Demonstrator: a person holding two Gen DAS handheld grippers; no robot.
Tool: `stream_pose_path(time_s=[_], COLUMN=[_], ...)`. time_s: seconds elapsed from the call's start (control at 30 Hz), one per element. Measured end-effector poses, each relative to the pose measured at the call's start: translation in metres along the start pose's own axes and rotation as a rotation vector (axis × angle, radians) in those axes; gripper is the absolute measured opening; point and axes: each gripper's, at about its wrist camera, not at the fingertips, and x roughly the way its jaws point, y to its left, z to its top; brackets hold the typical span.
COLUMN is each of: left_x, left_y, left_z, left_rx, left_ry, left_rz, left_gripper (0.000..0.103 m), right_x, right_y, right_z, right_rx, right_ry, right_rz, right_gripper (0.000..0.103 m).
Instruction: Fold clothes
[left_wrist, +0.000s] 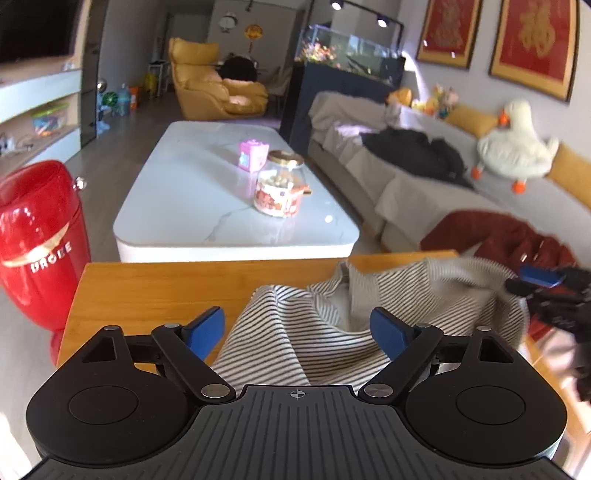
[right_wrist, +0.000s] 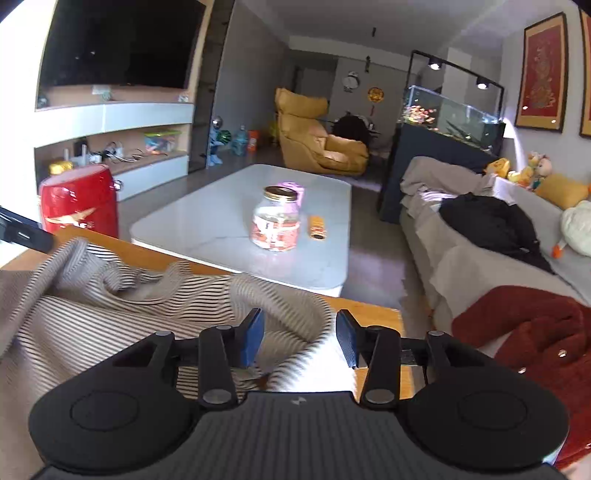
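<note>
Striped top (left_wrist: 295, 332) is left bunched on the table (left_wrist: 155, 288); both grippers, left (left_wrist: 297, 328) and right (right_wrist: 300, 339), are held open, nothing gripped.

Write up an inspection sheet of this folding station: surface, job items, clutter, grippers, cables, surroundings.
Surface: wooden table, mostly bare on its left side.
Job's things: striped garment lies rumpled and unfolded on the table.
Clutter: nothing seen on the wooden table besides the garment.
Grippers: left gripper open above the garment; right gripper open, cloth between its jaws, not pinched.
Cables: nothing seen near the table.
Surroundings: white coffee table with a jar; red garment on the sofa; red appliance.
</note>
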Motion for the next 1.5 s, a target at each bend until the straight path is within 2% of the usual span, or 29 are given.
stream_pose_path(time_s=[0.03, 0.07, 0.1, 0.13, 0.17, 0.27, 0.33, 0.4, 0.53, 0.63, 0.7, 0.77, 0.8, 0.83, 0.87, 0.9, 1.0, 1.1, 1.13, 1.17, 1.2, 1.23, 1.33, 1.4, 1.5], left_x=[0.011, 0.023, 0.031, 0.039, 0.046, 0.056, 0.062, 0.064, 0.064, 0.058, 0.051, 0.034, 0.024, 0.013, 0.001, -0.012, -0.046, -0.065, -0.068, -0.071, -0.073, -0.076, -0.086, -0.094, -0.106], left_y=[-0.006, -0.012, -0.014, -0.014, -0.011, 0.012, 0.028, 0.040, 0.057, 0.054, 0.052, 0.050, 0.048, 0.047, 0.045, 0.040, 0.025, 0.008, 0.002, -0.002, -0.005, -0.008, -0.008, -0.005, 0.000], left_z=[0.000, -0.001, -0.002, -0.003, -0.004, -0.002, 0.000, -0.002, -0.006, -0.006, -0.005, -0.006, -0.007, -0.010, -0.013, -0.017, -0.034, -0.051, -0.055, -0.057, -0.059, -0.062, -0.067, -0.073, -0.081], left_rx=[0.049, 0.097, 0.121, 0.134, 0.136, 0.085, 0.047, 0.017, -0.028, -0.028, -0.039, -0.070, -0.081, -0.092, -0.103, -0.111, -0.125, -0.129, -0.130, -0.127, -0.124, -0.117, -0.114, -0.121, -0.130], left_ry=[0.020, 0.039, 0.059, 0.078, 0.096, 0.101, 0.101, 0.102, 0.105, 0.101, 0.090, 0.069, 0.058, 0.045, 0.030, 0.015, -0.015, -0.017, -0.012, -0.009, -0.006, -0.006, -0.010, -0.011, -0.014], left_rz=[0.038, 0.076, 0.099, 0.115, 0.131, 0.189, 0.228, 0.226, 0.206, 0.174, 0.147, 0.126, 0.110, 0.089, 0.067, 0.042, -0.033, -0.091, -0.103, -0.110, -0.115, -0.110, -0.085, -0.085, -0.080], left_gripper=[0.079, 0.068, 0.049, 0.039, 0.024, 0.019, 0.019, 0.019, 0.019, 0.024, 0.035, 0.038, 0.046, 0.052, 0.065, 0.076, 0.092, 0.096, 0.096, 0.097, 0.098, 0.098, 0.099, 0.101, 0.103], right_x=[-0.004, -0.008, -0.011, -0.014, -0.015, -0.006, 0.002, -0.001, -0.021, -0.037, -0.044, -0.054, -0.063, -0.072, -0.080, -0.085, -0.096, -0.094, -0.090, -0.085, -0.080, -0.075, -0.066, -0.068, -0.072], right_y=[0.005, 0.011, 0.017, 0.024, 0.032, 0.059, 0.064, 0.061, 0.069, 0.069, 0.069, 0.062, 0.056, 0.050, 0.046, 0.042, 0.039, 0.055, 0.061, 0.062, 0.059, 0.055, 0.023, -0.008, -0.039], right_z=[-0.005, -0.011, -0.018, -0.025, -0.032, -0.053, -0.062, -0.066, -0.082, -0.087, -0.081, -0.076, -0.073, -0.071, -0.068, -0.068, -0.075, -0.094, -0.099, -0.099, -0.095, -0.088, -0.044, 0.004, 0.073], right_rx=[0.011, 0.023, 0.036, 0.048, 0.044, -0.026, -0.024, 0.004, -0.011, 0.010, -0.002, -0.011, -0.029, -0.056, -0.084, -0.109, -0.186, -0.330, -0.378, -0.390, -0.369, -0.345, -0.270, -0.176, -0.044], right_ry=[-0.001, -0.002, -0.002, -0.003, 0.004, 0.072, 0.153, 0.165, 0.145, 0.162, 0.186, 0.162, 0.132, 0.106, 0.088, 0.092, 0.138, 0.189, 0.195, 0.199, 0.211, 0.215, 0.137, 0.041, -0.105], right_rz=[0.047, 0.110, 0.172, 0.234, 0.278, 0.322, 0.305, 0.303, 0.244, 0.228, 0.233, 0.251, 0.240, 0.220, 0.206, 0.204, 0.206, 0.160, 0.131, 0.113, 0.111, 0.100, -0.015, -0.104, -0.124], right_gripper=[0.043, 0.044, 0.044, 0.045, 0.046, 0.046, 0.045, 0.045, 0.046, 0.046, 0.046, 0.046, 0.049, 0.058, 0.069, 0.072, 0.074, 0.073, 0.062, 0.044, 0.031, 0.010, 0.010, 0.009, 0.009])
